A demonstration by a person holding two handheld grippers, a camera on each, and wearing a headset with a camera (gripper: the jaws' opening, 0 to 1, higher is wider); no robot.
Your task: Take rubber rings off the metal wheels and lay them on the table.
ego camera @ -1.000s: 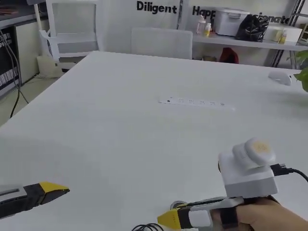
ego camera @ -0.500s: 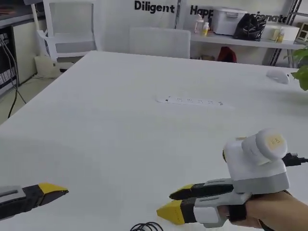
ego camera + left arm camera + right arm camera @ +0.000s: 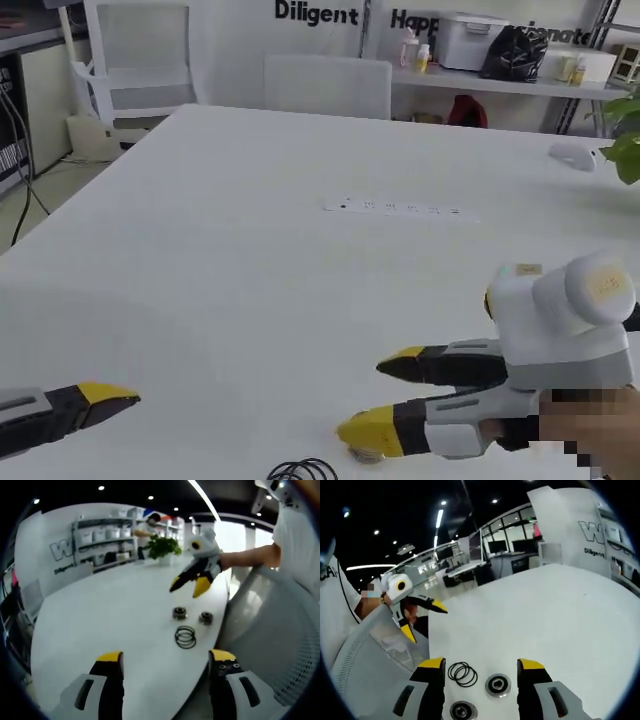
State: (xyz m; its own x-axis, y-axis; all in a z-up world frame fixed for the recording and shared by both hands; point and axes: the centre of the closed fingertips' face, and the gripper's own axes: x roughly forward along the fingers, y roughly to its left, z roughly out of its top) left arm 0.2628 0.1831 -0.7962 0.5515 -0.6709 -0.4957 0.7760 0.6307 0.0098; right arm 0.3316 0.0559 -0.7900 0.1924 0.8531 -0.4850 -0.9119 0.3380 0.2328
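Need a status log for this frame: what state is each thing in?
left gripper: open, empty.
right gripper: open, empty, raised off the table.
rubber rings: loose, overlapping, lying on the table.
one metal wheel: flat on the table, ungripped.
other metal wheel: flat on the table, ungripped.
power strip: flat on the table.

Thin black rubber rings (image 3: 461, 673) lie flat on the white counter (image 3: 555, 610), overlapping in a small cluster. Just beside them, apart, sit a round metal wheel (image 3: 498, 685) and a second wheel (image 3: 462, 710), both dark-centred.
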